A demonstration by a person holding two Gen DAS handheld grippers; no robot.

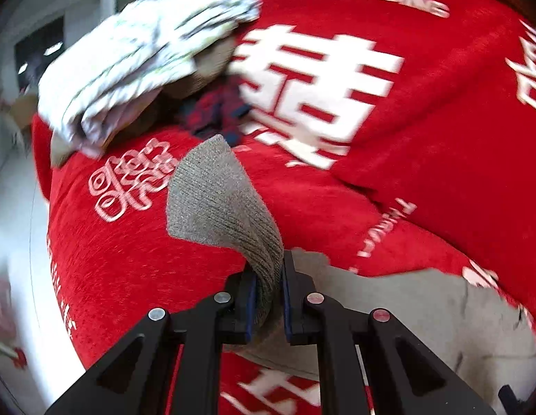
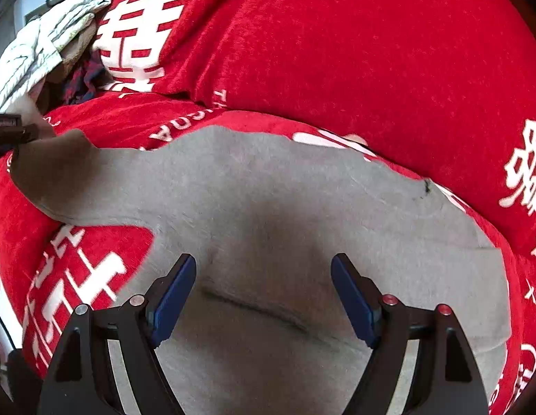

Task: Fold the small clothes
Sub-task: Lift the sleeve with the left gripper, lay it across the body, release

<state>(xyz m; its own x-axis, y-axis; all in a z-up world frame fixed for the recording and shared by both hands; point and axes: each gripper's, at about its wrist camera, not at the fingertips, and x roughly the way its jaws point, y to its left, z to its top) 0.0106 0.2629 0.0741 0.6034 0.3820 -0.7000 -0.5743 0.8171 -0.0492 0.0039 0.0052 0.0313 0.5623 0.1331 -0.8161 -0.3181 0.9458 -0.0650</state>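
Observation:
A grey knit garment (image 2: 268, 214) lies spread on the red patterned cover (image 2: 337, 52). In the left wrist view my left gripper (image 1: 269, 297) is shut on one corner of the grey garment (image 1: 219, 200), and the pinched flap stands up above the cover. The rest of it (image 1: 406, 307) trails to the right. In the right wrist view my right gripper (image 2: 264, 297) hangs open just above the garment's middle, with nothing between its blue pads (image 2: 173, 302). The lifted corner (image 2: 50, 169) shows at the far left, under the left gripper's black tip (image 2: 12, 131).
A pile of other clothes sits at the back left: a white patterned piece (image 1: 140, 58), something brown, and a dark plaid piece (image 1: 219, 110). The same pile (image 2: 43, 45) shows in the right wrist view. A raised red cushion (image 1: 423, 103) with white lettering backs the cover.

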